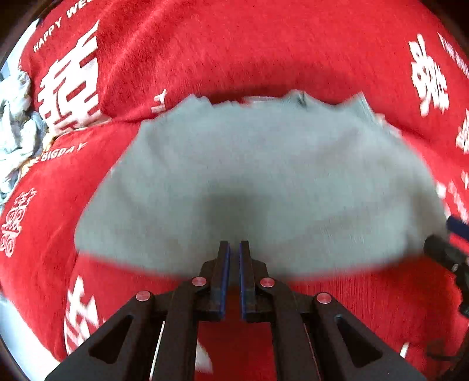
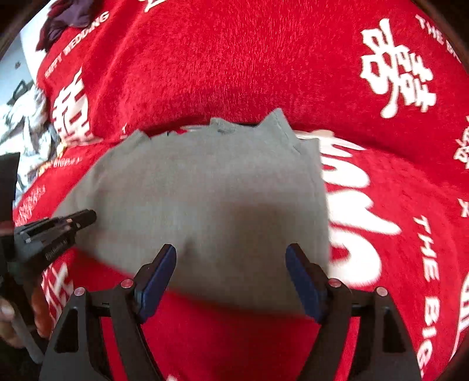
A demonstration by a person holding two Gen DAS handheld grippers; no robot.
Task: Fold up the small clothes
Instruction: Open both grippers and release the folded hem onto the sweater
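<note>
A grey folded garment lies flat on the red blanket; it also shows in the right wrist view. My left gripper is shut and empty, its tips just above the garment's near edge. It shows in the right wrist view at the garment's left side. My right gripper is open, its fingers spread over the garment's near edge, holding nothing. It shows at the right edge of the left wrist view. Both views are motion-blurred.
The red blanket with white characters and lettering covers the surface and rises in a fold behind the garment. A heap of pale clothes lies at the far left. Dark purple cloth lies at the top left.
</note>
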